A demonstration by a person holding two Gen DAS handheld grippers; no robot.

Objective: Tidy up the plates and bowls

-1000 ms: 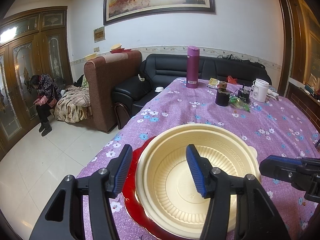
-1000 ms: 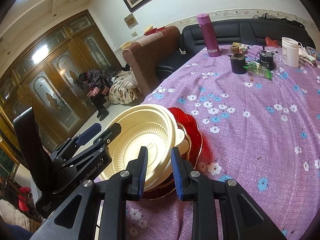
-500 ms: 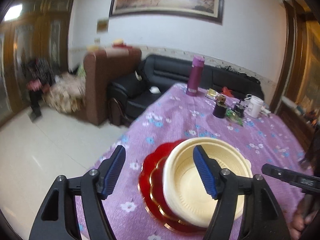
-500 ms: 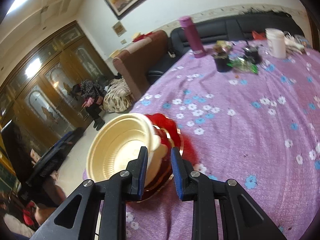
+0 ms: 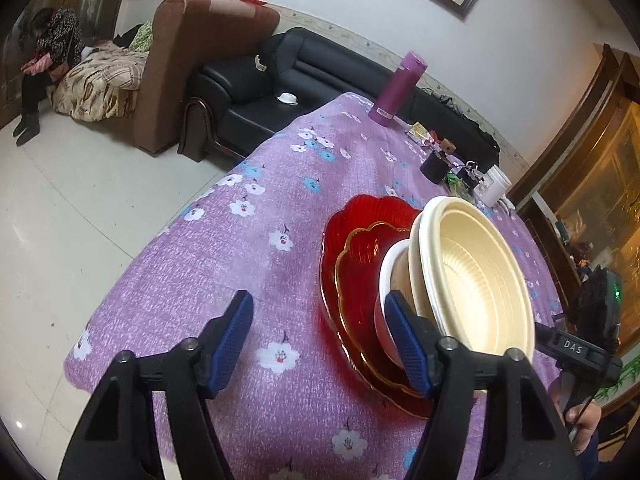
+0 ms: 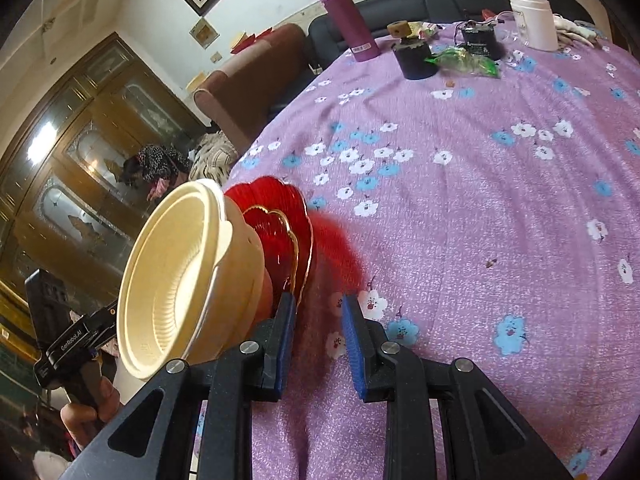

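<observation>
Where the purple floral tablecloth [image 5: 248, 264] nears the table's edge, the stack stands: a large red scalloped plate [image 5: 360, 216], a smaller gold-rimmed red plate [image 5: 360, 252] on it, a red-and-white bowl [image 5: 390, 276] on that, and cream bowls [image 5: 476, 272] nested on top. My left gripper [image 5: 320, 340] is closing with nothing pressed between its pads; its right pad sits just beside the red-and-white bowl. My right gripper [image 6: 316, 344] stands narrowly parted over bare cloth beside the plates' rim, gripping nothing. Legible writing: "DAS" on the right gripper's body in the left view, "GenRobot.AI" on the left gripper's body in the right view. The purple flask [image 6: 346, 20] carries a white label I cannot read.
</observation>
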